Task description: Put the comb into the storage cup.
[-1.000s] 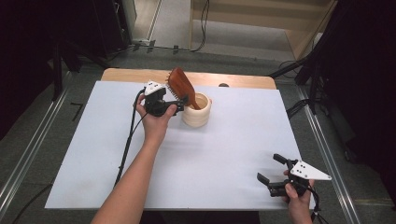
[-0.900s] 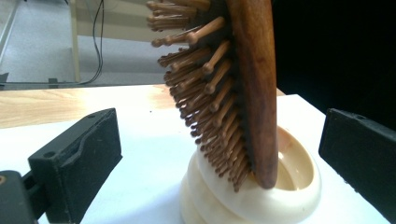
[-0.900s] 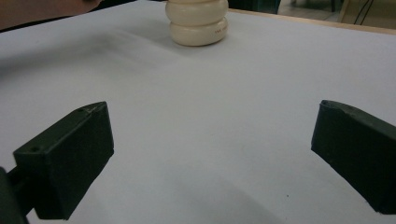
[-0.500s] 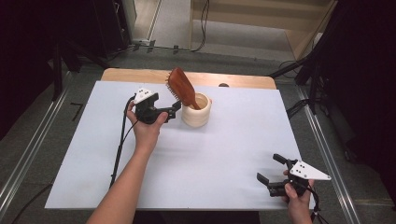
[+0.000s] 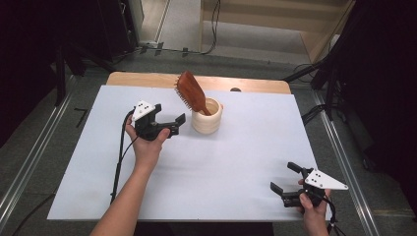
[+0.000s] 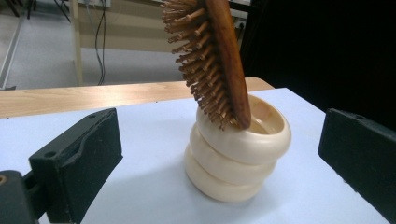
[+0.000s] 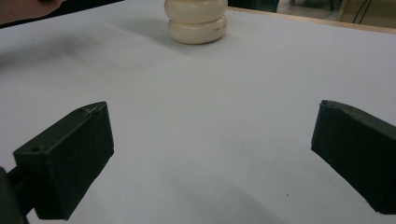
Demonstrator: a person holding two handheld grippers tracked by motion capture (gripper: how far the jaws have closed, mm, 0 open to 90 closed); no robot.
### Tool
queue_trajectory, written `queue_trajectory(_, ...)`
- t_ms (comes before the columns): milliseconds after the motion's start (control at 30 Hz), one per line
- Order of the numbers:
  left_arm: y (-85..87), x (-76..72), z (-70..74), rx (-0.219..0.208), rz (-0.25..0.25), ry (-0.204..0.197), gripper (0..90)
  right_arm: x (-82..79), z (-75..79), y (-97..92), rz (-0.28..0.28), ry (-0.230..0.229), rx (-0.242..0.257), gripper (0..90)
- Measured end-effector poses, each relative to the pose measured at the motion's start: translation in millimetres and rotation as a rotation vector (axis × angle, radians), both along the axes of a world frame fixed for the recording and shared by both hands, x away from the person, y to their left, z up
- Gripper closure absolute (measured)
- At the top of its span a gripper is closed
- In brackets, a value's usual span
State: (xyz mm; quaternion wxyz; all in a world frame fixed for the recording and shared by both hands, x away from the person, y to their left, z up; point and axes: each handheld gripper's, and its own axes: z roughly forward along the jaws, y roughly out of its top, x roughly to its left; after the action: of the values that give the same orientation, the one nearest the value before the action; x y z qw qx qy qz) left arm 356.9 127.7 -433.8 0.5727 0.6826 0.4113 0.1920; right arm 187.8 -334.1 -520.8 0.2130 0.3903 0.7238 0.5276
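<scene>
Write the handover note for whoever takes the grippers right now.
Left gripper: open, holding nothing, beside the cream holder and apart from it.
Right gripper: open, holding nothing, at the near right edge of the white sheet.
Wooden hairbrush: stands handle-down in the holder, leaning on its rim, bristles toward the left gripper.
Done: brush sits in the holder.
Left: probably nothing but moving the grippers clear.
</scene>
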Motion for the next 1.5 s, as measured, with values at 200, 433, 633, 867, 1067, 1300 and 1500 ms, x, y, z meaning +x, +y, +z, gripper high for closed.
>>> queue_trajectory(200, 6.7, -11.1, 0.2, 0.000, -0.005, -0.011, 0.0, -0.1, 0.0, 0.1, -0.001, 0.001, 0.000, 0.0)
queue_trajectory(433, 15.6, -22.8, 1.1, 0.022, -0.003, -0.023, 0.0, -0.1, -0.1, 0.4, -0.001, 0.001, -0.001, 0.0)
queue_trajectory(633, 24.6, -33.0, 0.7, 0.024, 0.004, -0.031, 0.0, -0.4, 0.0, 0.8, -0.004, 0.002, -0.003, 0.0)
queue_trajectory(867, 34.3, -45.2, 0.0, 0.033, 0.012, -0.044, 0.0, -0.4, -0.2, 1.3, -0.004, -0.001, -0.008, 0.0)
queue_trajectory(1067, 42.2, -54.2, -1.7, 0.036, 0.019, -0.049, 0.0, -0.6, -0.2, 1.5, -0.006, -0.001, -0.009, 0.0)
queue_trajectory(1300, 52.4, -65.4, -4.9, 0.040, 0.026, -0.050, 0.0, -0.6, -0.2, 1.6, -0.007, -0.001, -0.011, 0.0)
queue_trajectory(1500, 61.9, -73.7, -8.5, 0.045, 0.037, -0.045, 0.0, -0.6, -0.1, 1.8, -0.011, 0.000, -0.013, 0.0)
